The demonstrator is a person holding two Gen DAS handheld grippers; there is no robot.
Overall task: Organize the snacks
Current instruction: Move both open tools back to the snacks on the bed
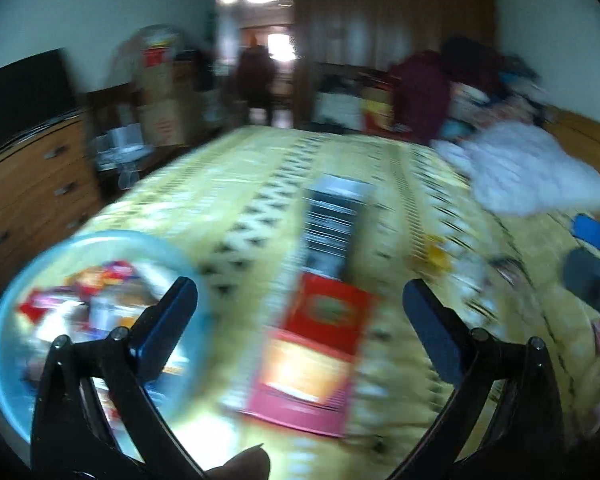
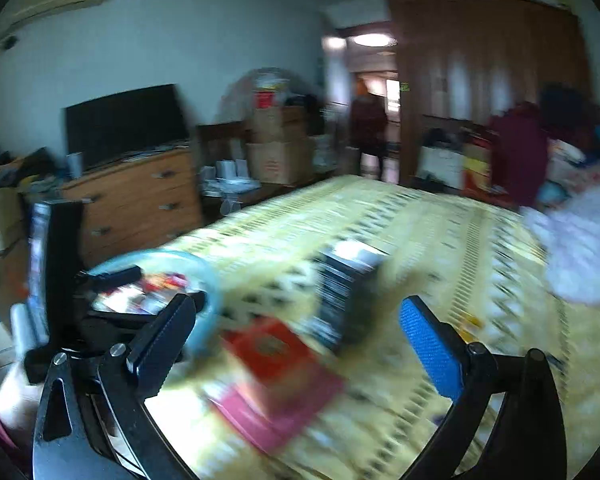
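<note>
Left wrist view, heavily motion-blurred: the left gripper (image 1: 300,312) hangs with jaws spread wide and nothing between them above a yellow patterned bedspread (image 1: 380,168). A red snack box (image 1: 308,356) lies flat dead ahead, a dark box (image 1: 332,228) beyond it at 12 o'clock. At 9 o'clock, a blue bowl (image 1: 108,238) holds assorted snack packets, likely the collection point. The right gripper (image 2: 300,340) is likewise released and empty, poised over the same boxes.
</note>
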